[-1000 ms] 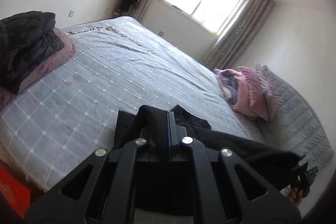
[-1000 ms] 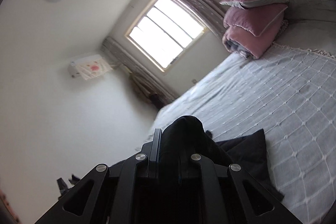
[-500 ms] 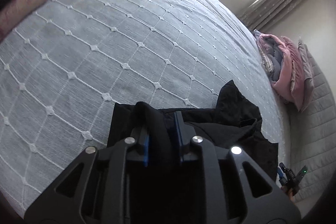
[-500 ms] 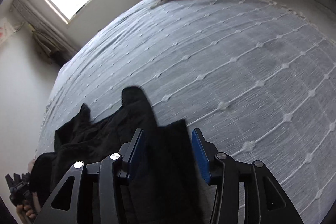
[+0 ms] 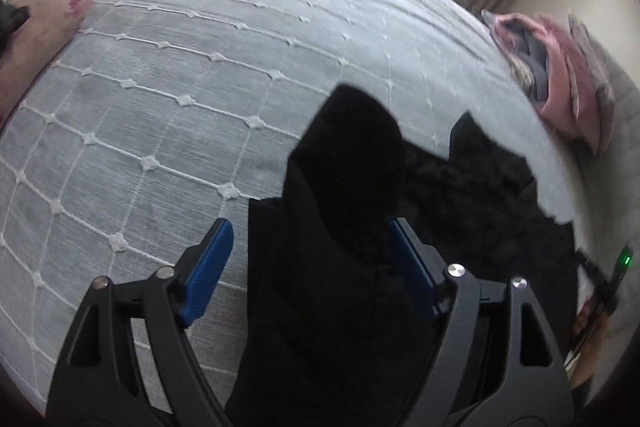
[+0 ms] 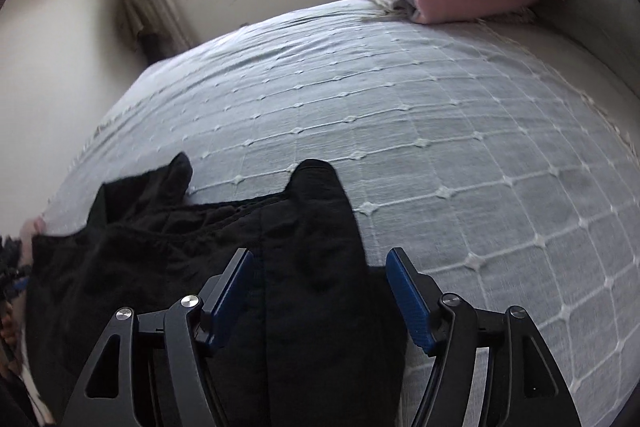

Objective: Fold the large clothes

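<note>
Lowered from mid-air a second ago, the black garment (image 5: pixel 472 195) now lies crumpled at the bed's (image 6: pixel 440 115) near edge, both the left gripper (image 5: pixel 310 263) and right gripper (image 6: pixel 320 291) opening off it; soft, limp and light, best pinched at corners.

The left tool (image 5: pixel 310 259) has a black frame of two angled arms with triangular cut-outs. Round silver screws sit at the joints of the arms. Each finger carries a blue pad (image 5: pixel 208 269) with a fine ribbed texture. The right tool (image 6: pixel 320 285) is built the same way: black arms with triangular holes, silver screw heads, and blue textured pads (image 6: pixel 412 301) on the inner sides of the fingers. The plastic looks matte.
</note>
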{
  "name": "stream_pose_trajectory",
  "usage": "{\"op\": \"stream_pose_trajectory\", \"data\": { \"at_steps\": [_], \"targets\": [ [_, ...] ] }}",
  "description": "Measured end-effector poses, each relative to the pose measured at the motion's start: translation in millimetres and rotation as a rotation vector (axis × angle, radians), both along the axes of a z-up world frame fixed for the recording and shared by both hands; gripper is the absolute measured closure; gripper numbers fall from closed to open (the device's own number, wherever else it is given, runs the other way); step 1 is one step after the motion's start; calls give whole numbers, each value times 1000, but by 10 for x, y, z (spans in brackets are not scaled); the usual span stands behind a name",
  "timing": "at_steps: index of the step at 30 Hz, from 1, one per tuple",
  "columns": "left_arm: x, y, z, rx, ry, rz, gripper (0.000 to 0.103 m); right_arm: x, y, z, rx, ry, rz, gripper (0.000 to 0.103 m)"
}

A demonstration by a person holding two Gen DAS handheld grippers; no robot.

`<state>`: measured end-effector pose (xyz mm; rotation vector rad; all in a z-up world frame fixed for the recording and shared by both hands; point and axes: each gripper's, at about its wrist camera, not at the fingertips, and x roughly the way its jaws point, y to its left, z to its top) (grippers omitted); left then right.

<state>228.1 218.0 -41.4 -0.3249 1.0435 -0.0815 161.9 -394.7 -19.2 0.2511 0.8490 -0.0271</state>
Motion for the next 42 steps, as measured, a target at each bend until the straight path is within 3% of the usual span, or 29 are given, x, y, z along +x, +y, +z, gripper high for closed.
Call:
{"op": "stream_pose_trajectory", "data": {
  "at_steps": [2, 4, 6, 8, 12, 14, 21, 25, 31, 37, 40, 42],
  "targets": [
    [65, -64, -94, 21, -8, -10, 24, 101, 45, -65, -45, 16, 15, 54],
    [128, -161, -137, 39, -19, -45, 33, 206, 67, -177, -75, 52, 16, 76],
    [169, -290, -120, 108, -29, -86, 74, 252, 69, -262, -78, 69, 29, 91],
    [221, -323, -70, 143, -46, -85, 94, 225, 21, -231, -40, 41, 33, 97],
    [165, -290, 230, 123, -158, -44, 96, 112, -189, 126, 100, -82, -29, 99],
    [197, -268, 421, 98, -201, -17, 96, 116, -154, 300, 70, -128, -43, 99],
    [591, -483, 837, 201, -272, 53, 96, 462, 26, 648, -20, -244, -96, 99],
    [966, -562, 657, 241, -225, 72, 96, 809, -3, 590, -56, -226, -140, 99],
    [1353, -555, 164, 285, -148, 88, 96, 1318, -130, 144, -41, -135, -198, 99],
    [1429, -615, -365, 326, -101, 77, 96, 1562, -66, -442, -107, 4, -209, 99],
    [1439, -579, -419, 302, -95, 87, 95, 1534, -185, -535, -51, 25, -242, 99],
    [1451, -554, -428, 289, -94, 91, 93, 1533, -203, -574, -67, 47, -266, 99]
  ]
}}
